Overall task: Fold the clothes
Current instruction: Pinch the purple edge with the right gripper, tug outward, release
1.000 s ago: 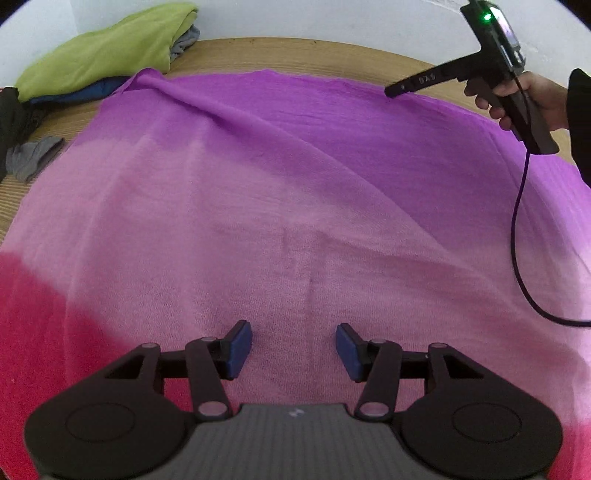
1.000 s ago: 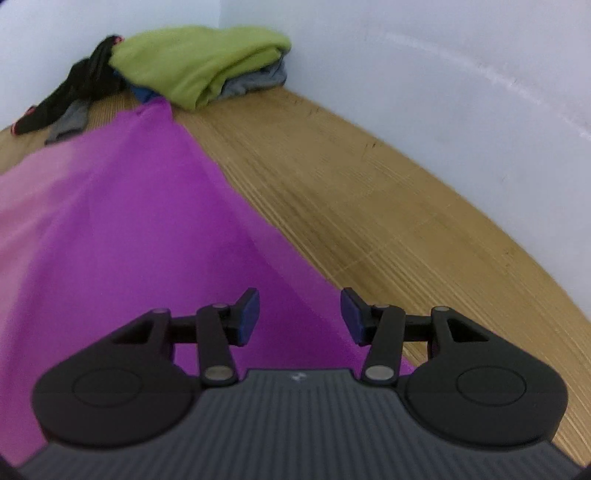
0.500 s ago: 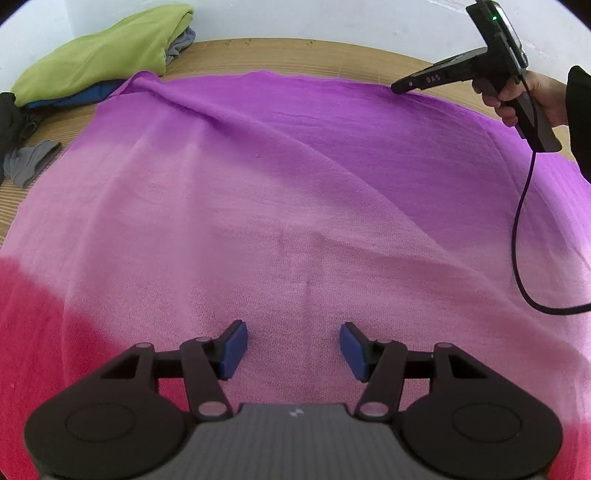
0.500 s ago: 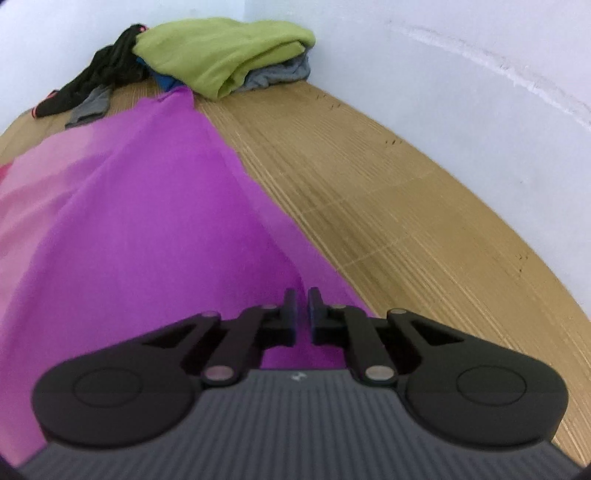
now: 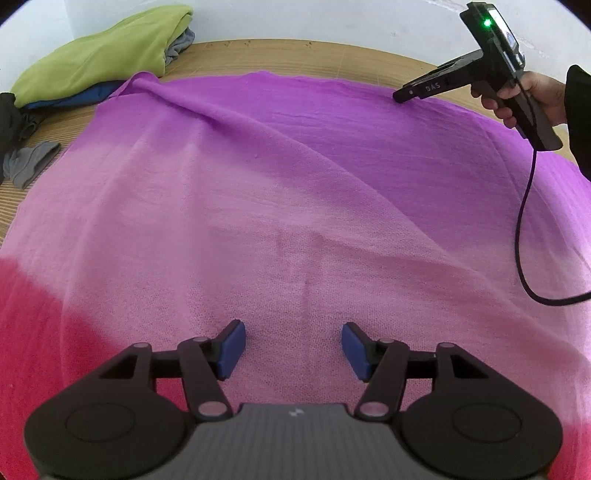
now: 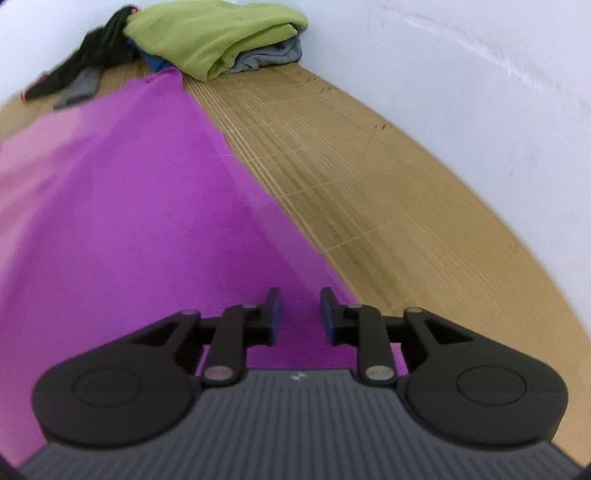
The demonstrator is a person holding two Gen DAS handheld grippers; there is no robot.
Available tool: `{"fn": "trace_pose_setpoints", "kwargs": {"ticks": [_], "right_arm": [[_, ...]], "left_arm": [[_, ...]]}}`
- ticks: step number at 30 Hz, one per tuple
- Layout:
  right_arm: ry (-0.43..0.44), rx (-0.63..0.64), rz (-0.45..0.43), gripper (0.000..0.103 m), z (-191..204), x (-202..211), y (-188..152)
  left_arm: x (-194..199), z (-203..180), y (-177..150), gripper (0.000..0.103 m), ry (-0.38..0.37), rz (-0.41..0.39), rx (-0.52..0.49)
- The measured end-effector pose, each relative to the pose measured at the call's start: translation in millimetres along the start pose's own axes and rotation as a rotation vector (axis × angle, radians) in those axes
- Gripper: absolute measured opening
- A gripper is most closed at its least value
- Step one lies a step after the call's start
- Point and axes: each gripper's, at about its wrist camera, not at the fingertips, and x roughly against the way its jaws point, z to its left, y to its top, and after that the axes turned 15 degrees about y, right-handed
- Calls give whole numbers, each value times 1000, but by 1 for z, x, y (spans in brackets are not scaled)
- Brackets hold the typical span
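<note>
Left gripper [image 5: 291,347] hangs released over the pale pink middle band of the large thin cloth dyed purple to pink to red [image 5: 295,206], blue pads well apart, nothing between them; right gripper [image 6: 298,312] sits at the cloth's purple edge, jaws opening, part-way apart, no fabric visibly pinched between the pads.

Step, as I judge it: cloth spread flat, first fold not yet begun; next move calls for a firm pinch of the far edge or a corner, both sides, then a lift toward the near red end.

Cloth: fine open weave, limp, soft diagonal creases; lies on the ribbed bamboo-mat counter [image 6: 369,206]; folded lime-green garment [image 6: 221,33] stacked on grey and blue pieces near the white wall.
</note>
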Motion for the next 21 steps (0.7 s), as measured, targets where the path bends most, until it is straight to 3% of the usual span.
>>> {"fn": "trace_pose_setpoints", "kwargs": {"ticks": [3,7,9,11,13,17,21], "right_arm": [[20,-17,-3,28,-6,0,1],[21,-22,-7,49,-14,1,-2],[49,-50,-12,47,-18,1,-3],[92,-79,-16,19,-20,1,-4],[115,-47,-2,7,-13,1,-3],[71,-3,-8,4,-1,2,-2],[-52,27,-62,4,7,12,-1]], "left_arm": [[0,0,-1,62,-1,0,2],[0,0,-1,62,0,1,6],[0,0,-1,62,0,1,7],[0,0,-1,63,-1,2,7],[0,1,-1,63,-2,2,5],[-1,3,-1,63,-4,0,3],[-2,4,-1,64,-5,0,3]]}}
